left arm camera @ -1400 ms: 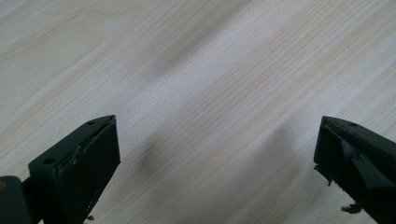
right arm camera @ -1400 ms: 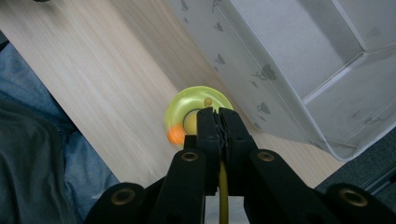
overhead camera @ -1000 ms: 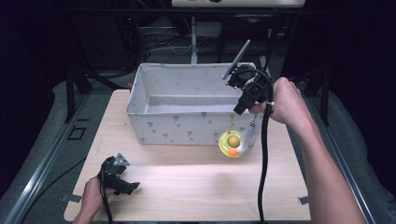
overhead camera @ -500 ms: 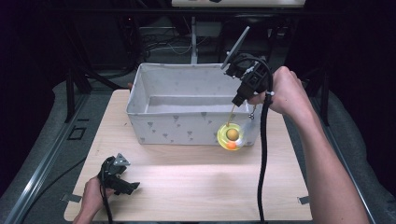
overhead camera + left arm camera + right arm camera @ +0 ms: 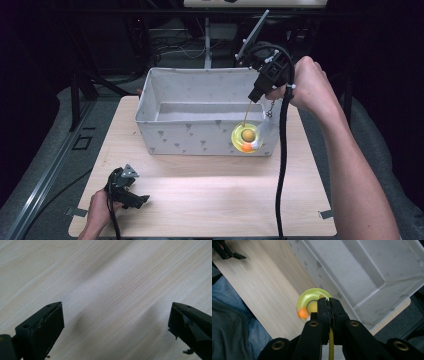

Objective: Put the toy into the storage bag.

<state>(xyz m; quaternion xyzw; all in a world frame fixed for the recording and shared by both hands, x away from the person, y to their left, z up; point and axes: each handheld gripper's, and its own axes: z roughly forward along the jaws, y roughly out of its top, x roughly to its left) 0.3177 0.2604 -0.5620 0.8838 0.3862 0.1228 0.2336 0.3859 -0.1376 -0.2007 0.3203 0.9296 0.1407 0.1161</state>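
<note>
Though dangling, translucent yellow ring toy (image 5: 246, 138)

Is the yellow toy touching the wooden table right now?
Apart. In the high view the toy hangs on its string from the right gripper, in front of the bin's wall, above the table.

Looking straight down the left gripper (image 5: 115, 322) here, its two black jaws rising from the bottom corners and standing wide apart, nothing between them. The left jaw's flat inner pad faces inward, scuffed along its edge; the right one has ragged bits hanging off its tip. Beneath them lies the pale, light-grained wooden tabletop (image 5: 110, 282), with soft shadows running diagonally across it.
</note>
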